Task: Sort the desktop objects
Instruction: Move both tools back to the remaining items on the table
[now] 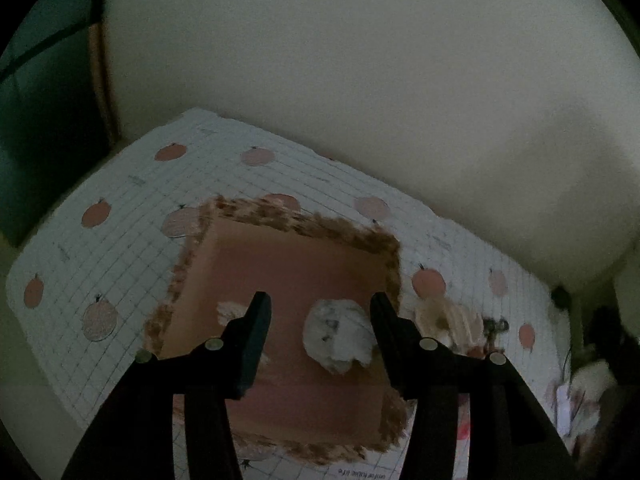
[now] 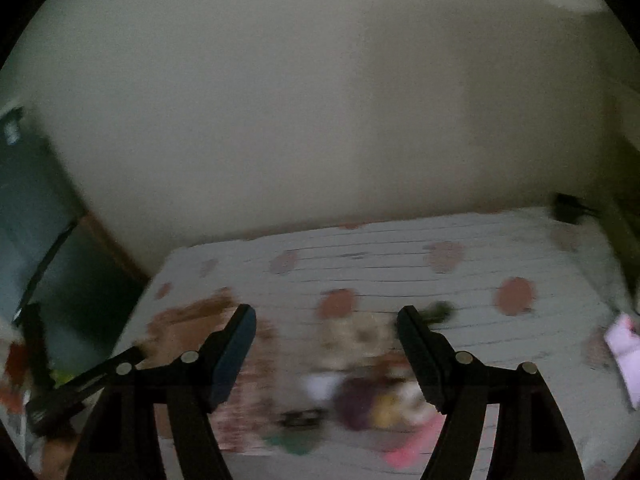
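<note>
The left gripper [image 1: 320,308] hangs over a brown box with a fuzzy rim [image 1: 280,360] that sits on a white squared cloth with peach dots [image 1: 100,264]; its jaws stand partly apart and hold nothing. Down in the box, between the two black fingers but below them, lies a crumpled white paper ball [image 1: 336,336]; a smaller white scrap [image 1: 230,312] lies in the box too, just left of the left finger.

The right gripper [image 2: 326,320] has its jaws wide apart and empty; it looks down at a heap of small toys and bits [image 2: 360,384] near the front of the cloth, a little right of the box. That view is very smeared, so I can only guess the heap is soft toys and small colourful things; a pink paper thing [image 2: 624,352] lies far off to the right.

The paper ball looks very light and squashy; it would not break, and a soft pinch across its middle should do. The things in the heap look small and light too; some may be soft and floppy, so I would take one by its fattest part, not by a thin edge that could slip out. The box looks stiff with a furry edge; I would grab its wall, not the fuzz.
</note>
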Demonstrator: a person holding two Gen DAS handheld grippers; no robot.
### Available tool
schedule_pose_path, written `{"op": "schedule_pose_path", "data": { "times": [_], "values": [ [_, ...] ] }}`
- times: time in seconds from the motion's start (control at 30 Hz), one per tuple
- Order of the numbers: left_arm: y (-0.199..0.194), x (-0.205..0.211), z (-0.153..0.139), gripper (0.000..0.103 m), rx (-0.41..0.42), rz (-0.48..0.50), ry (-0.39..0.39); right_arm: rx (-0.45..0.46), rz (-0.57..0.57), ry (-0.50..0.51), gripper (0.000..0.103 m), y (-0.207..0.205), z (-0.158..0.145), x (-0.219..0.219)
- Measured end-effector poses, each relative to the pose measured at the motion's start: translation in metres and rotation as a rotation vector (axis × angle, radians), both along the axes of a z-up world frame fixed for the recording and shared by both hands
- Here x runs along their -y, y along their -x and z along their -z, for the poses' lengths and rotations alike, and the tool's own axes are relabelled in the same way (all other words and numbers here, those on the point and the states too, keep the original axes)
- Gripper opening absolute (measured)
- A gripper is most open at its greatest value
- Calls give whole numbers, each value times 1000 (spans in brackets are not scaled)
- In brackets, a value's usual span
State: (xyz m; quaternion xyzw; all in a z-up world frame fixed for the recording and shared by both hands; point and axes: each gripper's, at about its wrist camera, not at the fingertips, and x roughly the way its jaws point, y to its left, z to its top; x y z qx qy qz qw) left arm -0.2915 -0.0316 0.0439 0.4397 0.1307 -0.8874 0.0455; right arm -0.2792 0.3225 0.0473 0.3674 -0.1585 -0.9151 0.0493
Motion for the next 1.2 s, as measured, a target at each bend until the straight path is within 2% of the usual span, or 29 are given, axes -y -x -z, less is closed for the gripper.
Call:
{"op": "schedule_pose_path", "data": {
  "times": [0.1, 0.2, 0.33, 0.47, 0.67, 0.93, 1.0, 1.13, 1.2],
  "values": [
    [-1, -21, 8, 53, 27, 53, 9, 49, 78, 23, 76, 2, 29, -35],
    [0, -48, 16, 53, 51, 108, 11, 200, 150, 34, 76, 13, 69, -60],
    [13, -90, 26, 53, 65, 184, 19, 321, 134, 49, 76, 18, 99, -71],
    [28, -132, 38, 53, 107, 246, 6, 359, 92, 76, 76, 19, 105, -65],
    [44, -176, 57, 53, 162, 312, 45, 417, 41, 115, 76, 21, 122, -55],
    [56, -192, 95, 53, 268, 341, 116, 520, 66, 167, 76, 26, 147, -52],
    [58, -192, 99, 53, 273, 354, 129, 522, 69, 200, 76, 28, 149, -52],
    [62, -195, 105, 51, 271, 371, 135, 503, 58, 183, 76, 28, 145, -45],
    [64, -197, 109, 45, 270, 387, 147, 508, 37, 176, 76, 29, 148, -41]
  ]
}}
